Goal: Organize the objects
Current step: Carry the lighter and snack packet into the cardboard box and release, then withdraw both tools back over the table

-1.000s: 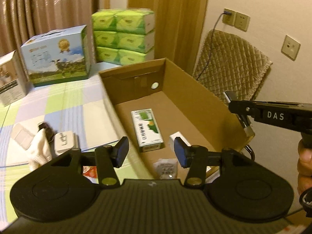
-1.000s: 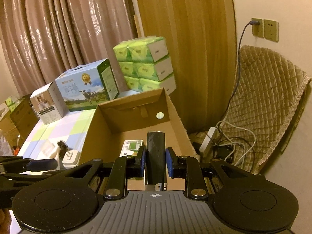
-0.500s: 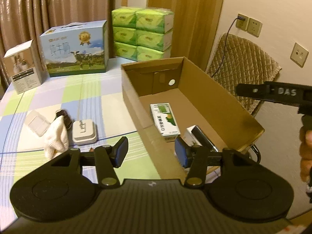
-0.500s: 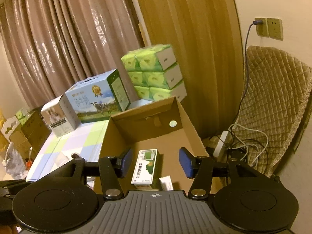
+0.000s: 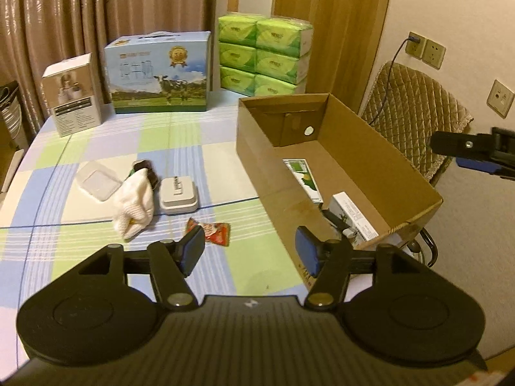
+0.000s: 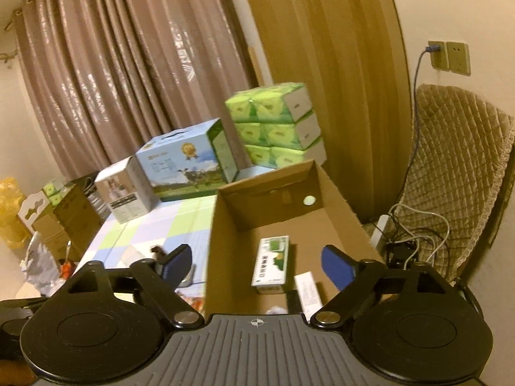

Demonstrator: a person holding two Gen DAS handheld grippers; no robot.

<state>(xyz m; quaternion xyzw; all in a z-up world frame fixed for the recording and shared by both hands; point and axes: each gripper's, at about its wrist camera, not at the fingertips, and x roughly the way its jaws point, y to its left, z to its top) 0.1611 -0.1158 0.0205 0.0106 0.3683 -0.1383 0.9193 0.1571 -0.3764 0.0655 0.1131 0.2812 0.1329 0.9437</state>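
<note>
1. The left gripper (image 5: 249, 249) and right gripper (image 6: 256, 262) are both held spread and empty
2. A green-printed carton (image 6: 272, 265) is laid flat in the open corrugated cardboard box (image 5: 379, 148)
3. A knitted white sock (image 5: 133, 204), a rounded white case (image 5: 178, 194) and a red foil sachet (image 5: 210, 231) are left on the checked tablecloth (image 5: 96, 141), with pleated curtains (image 6: 128, 64) behind

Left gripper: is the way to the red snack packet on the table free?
Probably yes. The left gripper is open, and the red snack packet lies flat just ahead of its left finger, nothing on it; the white sock lies apart.

Spread right tongs (image 6: 257, 262) over cardboard box (image 6: 222, 241)
</note>
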